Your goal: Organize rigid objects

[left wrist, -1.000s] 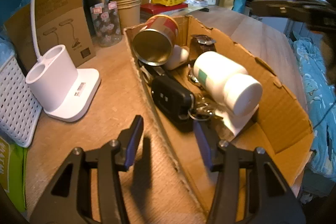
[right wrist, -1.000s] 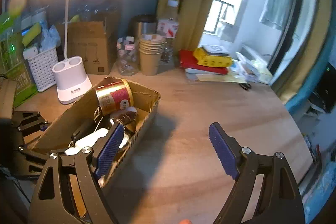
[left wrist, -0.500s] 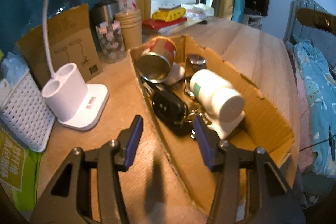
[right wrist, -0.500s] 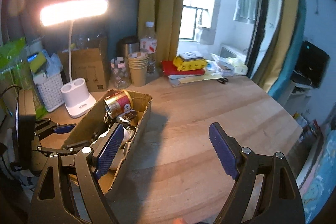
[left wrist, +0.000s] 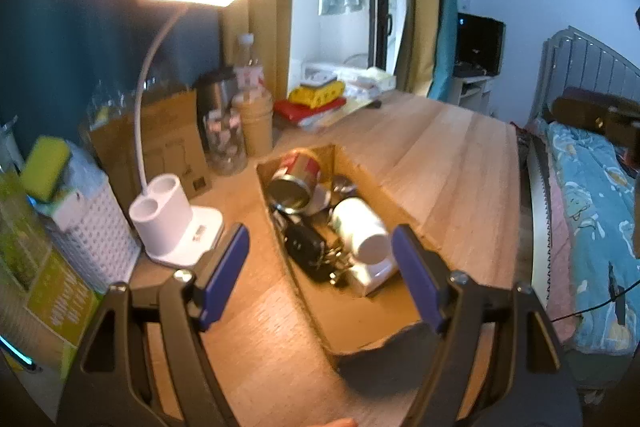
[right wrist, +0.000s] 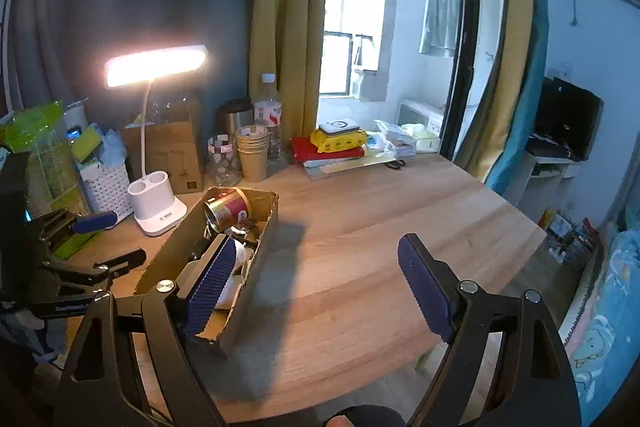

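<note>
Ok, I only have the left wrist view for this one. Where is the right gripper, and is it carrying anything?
Observer: The right gripper is open and empty. It hangs above the wooden table, just right of the cardboard box.
Operator: And does my left gripper touch that box?
Observer: No. In the right wrist view the left gripper hangs clear of the box, on the side of the white lamp base. Its jaws have just been opening, with nothing between them.
</note>
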Action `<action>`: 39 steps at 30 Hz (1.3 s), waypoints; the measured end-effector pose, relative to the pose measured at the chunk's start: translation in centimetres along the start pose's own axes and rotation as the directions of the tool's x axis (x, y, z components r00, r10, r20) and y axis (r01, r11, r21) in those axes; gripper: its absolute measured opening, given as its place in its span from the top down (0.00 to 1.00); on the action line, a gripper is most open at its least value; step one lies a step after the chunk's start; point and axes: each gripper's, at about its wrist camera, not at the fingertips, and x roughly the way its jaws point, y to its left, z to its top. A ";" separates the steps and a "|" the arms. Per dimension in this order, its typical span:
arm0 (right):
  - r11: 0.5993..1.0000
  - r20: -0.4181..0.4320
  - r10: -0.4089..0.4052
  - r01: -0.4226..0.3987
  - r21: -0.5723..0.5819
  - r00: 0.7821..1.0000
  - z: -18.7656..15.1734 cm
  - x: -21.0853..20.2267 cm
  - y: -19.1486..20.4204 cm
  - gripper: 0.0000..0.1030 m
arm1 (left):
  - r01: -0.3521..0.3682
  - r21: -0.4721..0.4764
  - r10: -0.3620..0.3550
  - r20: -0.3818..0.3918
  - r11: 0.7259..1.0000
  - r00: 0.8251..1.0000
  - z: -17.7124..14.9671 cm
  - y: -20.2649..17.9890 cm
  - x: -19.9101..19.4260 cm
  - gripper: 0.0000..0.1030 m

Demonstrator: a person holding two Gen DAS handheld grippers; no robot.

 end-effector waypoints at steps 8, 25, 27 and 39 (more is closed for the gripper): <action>0.999 0.017 -0.008 0.007 0.054 1.000 -0.6 -1.3 -1.1 0.17 | -0.049 0.011 0.049 -0.007 0.999 0.999 0.4 -0.6 -0.2 0.27; 0.995 -0.062 0.047 -0.041 0.087 0.997 -2.2 3.1 -2.6 0.17 | -0.074 -0.096 0.040 -0.312 0.993 0.949 -4.8 0.9 11.4 0.67; 0.994 -0.069 0.051 -0.044 0.100 0.996 -2.3 4.0 -3.3 0.17 | -0.085 -0.074 0.058 -0.316 0.994 0.947 -4.7 0.6 12.0 0.67; 0.983 -0.121 0.077 -0.055 0.174 0.990 -3.9 9.4 -8.2 0.17 | -0.077 -0.024 0.063 -0.356 0.997 0.932 -2.3 -2.9 17.6 0.68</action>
